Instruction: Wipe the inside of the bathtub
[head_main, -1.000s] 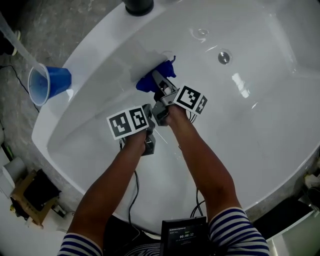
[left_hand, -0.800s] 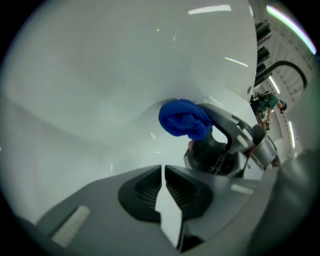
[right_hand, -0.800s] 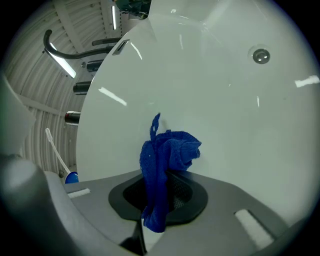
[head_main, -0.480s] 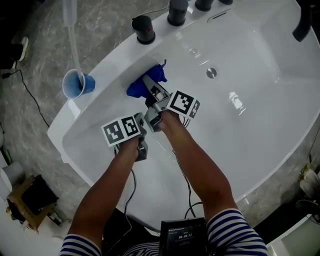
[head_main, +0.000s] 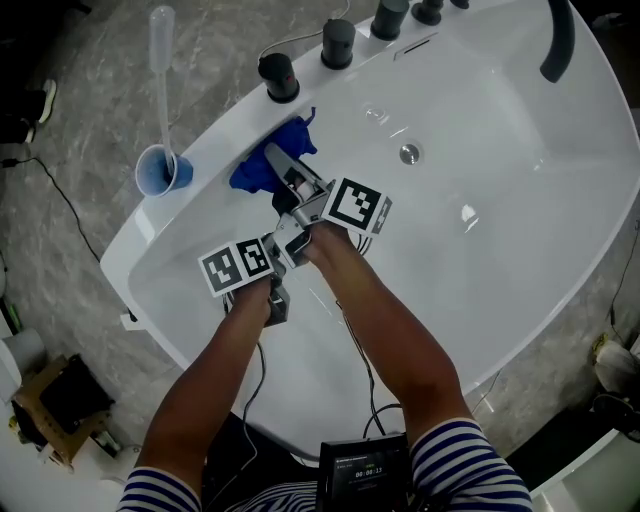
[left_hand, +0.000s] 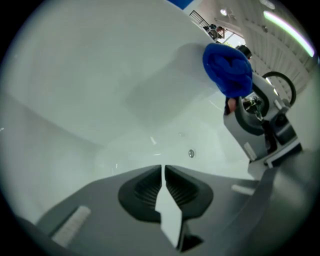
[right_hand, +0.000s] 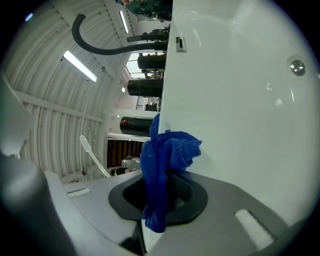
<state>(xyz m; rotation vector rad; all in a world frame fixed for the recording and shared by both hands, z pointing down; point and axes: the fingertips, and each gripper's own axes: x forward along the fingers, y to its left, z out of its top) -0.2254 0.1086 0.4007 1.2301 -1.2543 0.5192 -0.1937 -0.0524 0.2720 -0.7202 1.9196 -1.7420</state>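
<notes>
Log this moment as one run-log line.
right tool: shut on blue cloth | cloth: against bathtub inner wall near rim | left tool: shut, empty

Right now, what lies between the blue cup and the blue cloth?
Only bare white bathtub rim, as the head view shows. The blue cloth is clamped in the right gripper's jaws.
</notes>
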